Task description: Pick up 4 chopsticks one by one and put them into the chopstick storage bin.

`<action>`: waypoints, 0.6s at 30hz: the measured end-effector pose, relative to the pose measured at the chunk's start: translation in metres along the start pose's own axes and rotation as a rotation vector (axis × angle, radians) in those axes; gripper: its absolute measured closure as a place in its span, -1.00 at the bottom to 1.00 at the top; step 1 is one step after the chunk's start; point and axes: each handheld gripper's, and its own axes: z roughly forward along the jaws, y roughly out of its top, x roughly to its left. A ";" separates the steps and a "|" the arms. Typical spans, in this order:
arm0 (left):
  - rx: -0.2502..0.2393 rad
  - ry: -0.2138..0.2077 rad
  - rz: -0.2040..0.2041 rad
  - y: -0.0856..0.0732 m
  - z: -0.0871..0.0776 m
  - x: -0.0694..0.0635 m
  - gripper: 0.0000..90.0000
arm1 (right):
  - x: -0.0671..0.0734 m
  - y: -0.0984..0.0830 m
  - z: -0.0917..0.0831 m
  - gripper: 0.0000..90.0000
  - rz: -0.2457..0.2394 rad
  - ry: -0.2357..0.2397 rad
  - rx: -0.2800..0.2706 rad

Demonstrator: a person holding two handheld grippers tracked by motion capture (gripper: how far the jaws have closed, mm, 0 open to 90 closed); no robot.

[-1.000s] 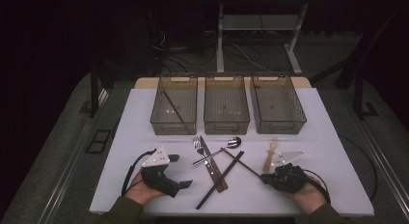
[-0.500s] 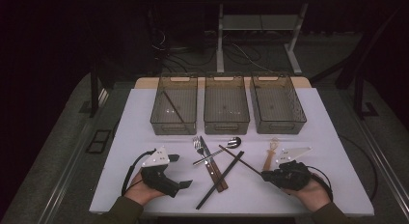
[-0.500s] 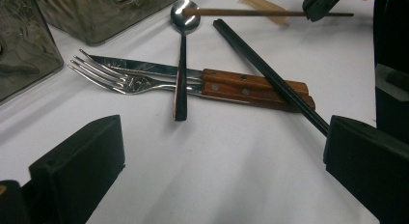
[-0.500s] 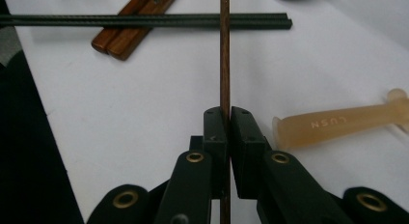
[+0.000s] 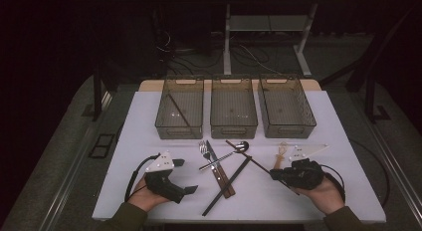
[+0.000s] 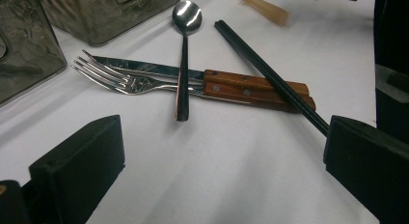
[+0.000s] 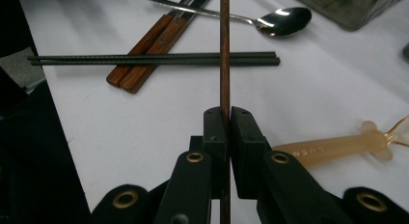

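Right gripper (image 7: 225, 119) clamped on thin brown wooden chopstick (image 7: 224, 50); left gripper (image 6: 217, 171) jaws wide apart, nothing between, resting on white table (image 5: 139, 141).

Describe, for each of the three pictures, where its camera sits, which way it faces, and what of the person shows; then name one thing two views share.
High view: above the person's side, facing forward and down at the table; both hands and forearms enter from below.
Left gripper view: on the left tool, facing the fork and knife; its open jaws show.
Right gripper view: on the right tool, jaws shut on a brown chopstick.
Shared: the spoon appears in both gripper views.
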 end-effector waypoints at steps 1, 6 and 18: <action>0.002 0.000 0.001 0.000 0.000 0.000 -1.00 | -0.001 0.001 0.000 0.90 0.000 0.002 -0.006; 0.003 0.002 0.001 0.000 0.000 0.000 -1.00 | -0.003 0.009 -0.001 0.90 0.018 0.001 -0.028; 0.003 0.000 0.002 0.000 0.000 0.000 -1.00 | -0.007 0.034 0.013 0.90 0.019 -0.003 -0.067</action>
